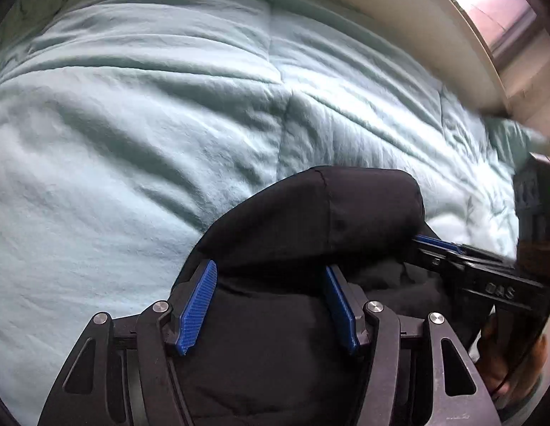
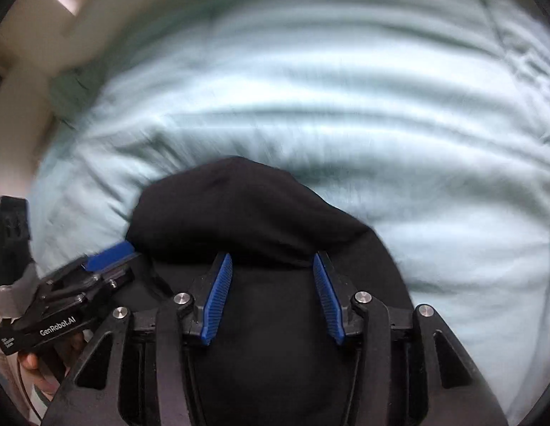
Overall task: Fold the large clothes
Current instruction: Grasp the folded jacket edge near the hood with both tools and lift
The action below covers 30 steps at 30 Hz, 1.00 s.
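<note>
A black garment [image 1: 310, 220] lies bunched on a pale green quilt [image 1: 133, 124]. My left gripper [image 1: 271, 277] has its blue pads apart, and a fold of the black cloth drapes over the fingertips and fills the gap. My right gripper [image 2: 271, 266] also has its pads apart, with the black garment [image 2: 246, 209] draped over its tips. In the left wrist view the right gripper [image 1: 438, 245] reaches into the cloth from the right. In the right wrist view the left gripper [image 2: 108, 254] reaches in from the left. The fingertips of both are hidden by cloth.
The quilt [image 2: 346, 106] covers a bed that fills both views. A cream bed frame [image 1: 435, 35] curves along the far edge, also seen in the right wrist view [image 2: 33, 81]. A bright window [image 1: 488, 0] is beyond it.
</note>
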Motion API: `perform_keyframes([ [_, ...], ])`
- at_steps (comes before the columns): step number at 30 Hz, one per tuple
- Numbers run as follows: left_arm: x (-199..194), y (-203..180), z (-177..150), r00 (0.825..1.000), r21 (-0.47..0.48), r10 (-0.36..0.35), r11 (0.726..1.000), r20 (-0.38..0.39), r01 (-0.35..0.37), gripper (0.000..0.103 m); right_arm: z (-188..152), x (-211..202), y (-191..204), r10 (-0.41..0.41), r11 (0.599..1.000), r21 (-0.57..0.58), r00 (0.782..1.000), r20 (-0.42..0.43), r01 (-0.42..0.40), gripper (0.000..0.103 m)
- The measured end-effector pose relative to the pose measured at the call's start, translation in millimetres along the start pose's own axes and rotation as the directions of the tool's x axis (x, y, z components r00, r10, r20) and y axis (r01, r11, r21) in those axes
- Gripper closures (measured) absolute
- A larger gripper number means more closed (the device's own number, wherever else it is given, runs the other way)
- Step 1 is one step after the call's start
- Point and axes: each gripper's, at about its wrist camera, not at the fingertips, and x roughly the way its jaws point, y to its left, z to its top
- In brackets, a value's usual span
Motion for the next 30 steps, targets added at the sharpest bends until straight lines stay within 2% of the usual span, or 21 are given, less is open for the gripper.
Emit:
perform_keyframes([
  [4,-4,-6,-3,1.000,0.042,0.023,0.999,0.021,-0.024,0.040,-12,-2,0,0.003,1.000,-0.029,0.999,0.037,-0.001,0.054],
  [8,-41,-4,-1,0.997,0.029,-0.042,0.999,0.058,0.041,0.040,-11,-29,1,-0.005,0.997,-0.074,0.999,0.037,0.007,0.054],
  [10,-66,-4,-3,0.992,0.051,-0.078,0.996,0.102,0.073,0.040,-16,-60,7,-0.036,0.990,-0.133,0.996,0.085,0.048,0.051],
  [13,-91,4,-4,0.987,0.059,-0.096,0.994,0.127,0.089,0.040,-37,-89,4,-0.045,0.981,-0.184,0.994,0.097,0.062,0.046],
  [17,-94,23,-7,0.988,0.014,-0.107,0.994,0.109,0.106,0.040,-48,-85,-7,-0.043,0.982,-0.184,0.999,0.026,0.047,0.046],
  [19,-84,32,-21,0.991,0.004,-0.128,0.992,0.039,0.128,0.040,-60,-78,-11,-0.069,0.978,-0.198,0.998,0.005,0.069,0.046],
  [20,-68,29,-30,0.993,0.011,-0.117,0.993,-0.007,0.118,0.040,-67,-70,-13,-0.083,0.977,-0.200,0.997,-0.007,0.080,0.046],
  [21,-52,28,-41,0.996,0.028,-0.067,0.997,-0.059,0.068,0.039,-74,-60,-14,-0.100,0.974,-0.207,0.995,-0.017,0.094,0.046],
  [22,-33,27,-52,0.993,0.051,0.015,0.999,-0.113,-0.009,0.037,-79,-50,-13,-0.121,0.970,-0.214,0.992,-0.020,0.114,0.046],
  [23,-24,27,-59,0.992,0.063,0.041,0.997,-0.122,-0.034,0.037,-83,-44,-12,-0.131,0.968,-0.218,0.991,-0.021,0.124,0.046],
  [26,-35,28,-57,0.997,0.044,0.022,0.999,-0.078,-0.019,0.037,-84,-46,-5,-0.168,0.956,-0.248,0.986,-0.012,0.160,0.045],
  [28,-49,29,-50,0.999,0.039,-0.002,0.999,-0.050,0.004,0.037,-81,-61,-7,-0.136,0.962,-0.241,0.991,-0.015,0.129,0.045],
  [30,-71,27,-40,1.000,0.077,-0.003,0.997,0.006,0.002,0.037,-77,-77,-13,-0.087,0.970,-0.228,0.996,-0.013,0.081,0.045],
])
